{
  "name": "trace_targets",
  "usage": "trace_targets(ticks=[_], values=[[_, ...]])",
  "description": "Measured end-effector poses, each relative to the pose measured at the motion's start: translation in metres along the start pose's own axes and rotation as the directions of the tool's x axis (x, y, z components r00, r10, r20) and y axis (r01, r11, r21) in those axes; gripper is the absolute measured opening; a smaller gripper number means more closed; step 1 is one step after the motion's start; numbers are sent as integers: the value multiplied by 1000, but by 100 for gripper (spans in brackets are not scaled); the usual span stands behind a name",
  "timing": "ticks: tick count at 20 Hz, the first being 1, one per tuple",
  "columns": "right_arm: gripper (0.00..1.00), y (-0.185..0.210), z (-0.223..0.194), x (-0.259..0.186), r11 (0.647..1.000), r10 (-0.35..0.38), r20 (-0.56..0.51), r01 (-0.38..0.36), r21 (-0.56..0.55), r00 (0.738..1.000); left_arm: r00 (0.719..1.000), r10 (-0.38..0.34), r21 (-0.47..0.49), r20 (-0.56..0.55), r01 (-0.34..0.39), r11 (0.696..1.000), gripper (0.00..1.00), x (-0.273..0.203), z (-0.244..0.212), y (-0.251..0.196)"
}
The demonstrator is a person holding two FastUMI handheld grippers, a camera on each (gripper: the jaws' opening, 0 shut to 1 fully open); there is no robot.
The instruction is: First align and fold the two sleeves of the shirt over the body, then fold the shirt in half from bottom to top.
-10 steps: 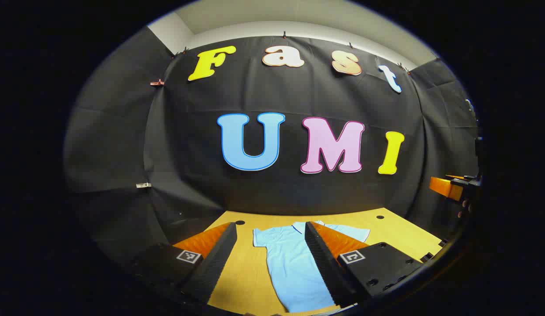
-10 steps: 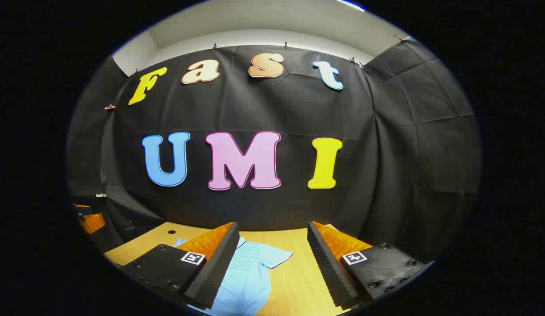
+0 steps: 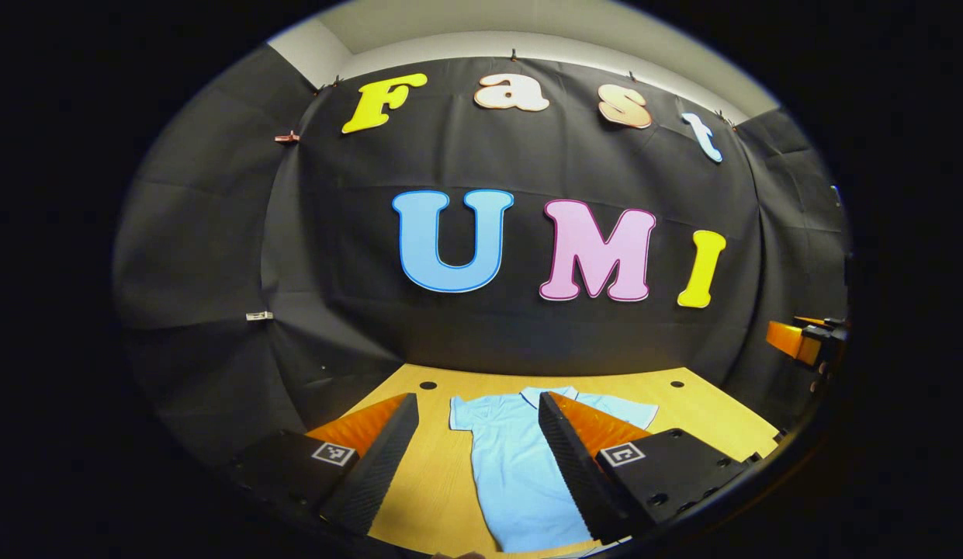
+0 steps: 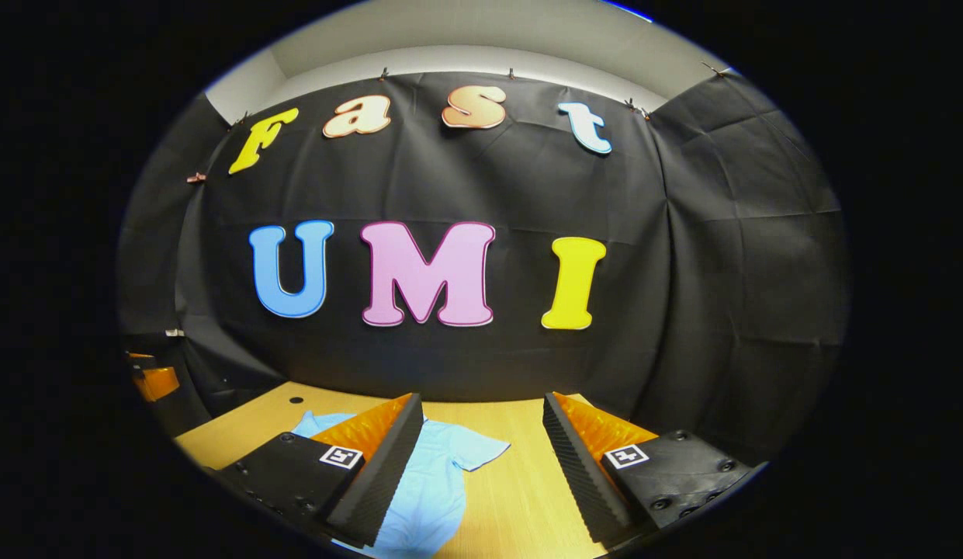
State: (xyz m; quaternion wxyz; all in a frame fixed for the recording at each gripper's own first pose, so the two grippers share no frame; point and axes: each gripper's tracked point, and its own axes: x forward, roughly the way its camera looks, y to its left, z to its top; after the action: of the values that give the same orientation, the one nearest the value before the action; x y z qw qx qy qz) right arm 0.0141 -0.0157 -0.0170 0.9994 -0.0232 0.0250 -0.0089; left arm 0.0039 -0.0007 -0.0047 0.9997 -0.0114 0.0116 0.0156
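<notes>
A light blue short-sleeved shirt [image 3: 512,466] lies flat on the wooden table [image 3: 434,481], collar toward the back wall and both sleeves spread out. My left gripper [image 3: 477,450] hangs above the table's near side, open, with the shirt's left half showing between its fingers. In the right gripper view the same shirt [image 4: 434,481] lies low and left, its right sleeve [image 4: 481,450] pointing into the gap of my right gripper [image 4: 481,458], which is open and holds nothing. The right gripper [image 3: 799,341] also shows far off at the right edge of the left gripper view.
The table's back edge meets the black cloth wall [image 3: 528,326]. Two small dark holes [image 3: 427,385] sit near the table's back corners. Bare wood [image 4: 528,481] lies to the right of the shirt. The other gripper [image 4: 155,380] shows at the left edge of the right gripper view.
Both cameras have tipped slightly downward, so a little more of the table and shirt shows. The shirt has not moved and both grippers stay open.
</notes>
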Motion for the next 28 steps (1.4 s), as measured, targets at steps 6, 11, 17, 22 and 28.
trace_targets(ticks=[6, 11, 17, 22, 28], values=[[96, -5, -12, 19, 1000, -12, -37, 11, -27, 999, 1000, -11, 17, -11, 11, 1000, 99, 5, -4, -6], [97, -6, -27, 44, 999, 5, -83, -8, -36, 997, 999, 6, 36, -38, -4, 999, 99, 11, -13, -6], [97, -7, -59, 93, 1000, 22, -186, -22, -1, 982, 998, 46, 4, -52, -46, 999, 99, 22, -22, -1], [97, -11, -87, 142, 997, 43, -229, -57, -57, 972, 991, 106, 5, -82, -106, 994, 99, 33, -35, 8], [97, -2, -134, 201, 992, 112, -340, -127, -24, 934, 972, 186, 2, -146, -188, 982, 99, 43, -60, 18]])
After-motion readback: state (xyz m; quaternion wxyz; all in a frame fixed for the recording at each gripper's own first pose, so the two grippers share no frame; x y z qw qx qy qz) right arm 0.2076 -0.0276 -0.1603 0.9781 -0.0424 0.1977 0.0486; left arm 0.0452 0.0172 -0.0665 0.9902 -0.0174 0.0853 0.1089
